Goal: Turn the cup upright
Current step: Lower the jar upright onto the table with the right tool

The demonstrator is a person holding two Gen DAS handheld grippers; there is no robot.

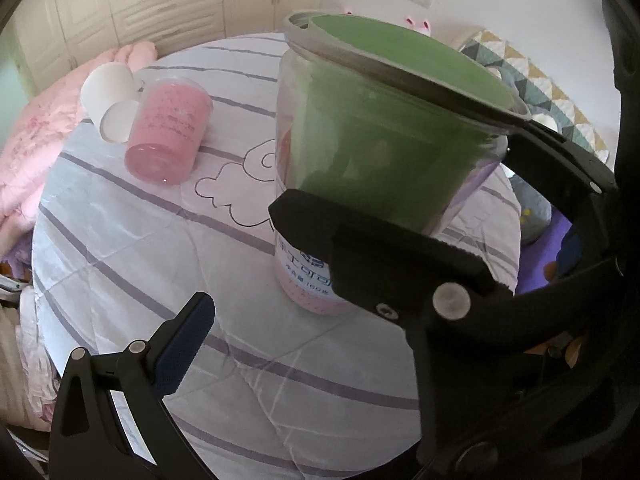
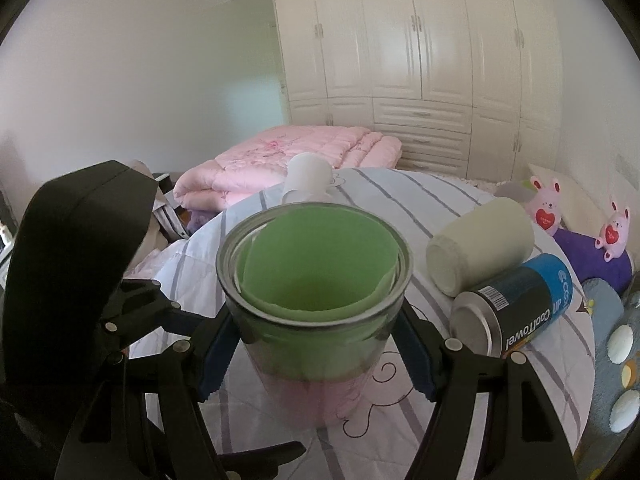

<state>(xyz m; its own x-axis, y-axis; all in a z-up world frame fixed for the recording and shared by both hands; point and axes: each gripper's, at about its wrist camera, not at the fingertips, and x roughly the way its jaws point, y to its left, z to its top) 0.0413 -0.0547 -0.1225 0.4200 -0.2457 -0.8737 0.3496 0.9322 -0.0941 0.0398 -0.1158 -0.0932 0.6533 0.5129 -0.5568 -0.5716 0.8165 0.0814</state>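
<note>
A clear plastic cup with a green liner [image 2: 316,280] stands upright, mouth up, on another pink cup on the striped table. My right gripper [image 2: 316,356] is shut on the green cup's sides, blue pads [image 2: 216,356] pressed to it. In the left wrist view the green cup [image 1: 384,136] fills the upper right, with the right gripper's black finger [image 1: 360,248] across it. My left gripper is open and empty; only its left finger [image 1: 180,352] shows, low and left of the cup.
A pink cup [image 1: 168,132] and a white cup [image 1: 108,100] lie on their sides at the table's far left. A cream cup [image 2: 480,244] and a blue-black can [image 2: 516,304] lie on the right. A pink quilt [image 2: 288,160] and wardrobe stand behind.
</note>
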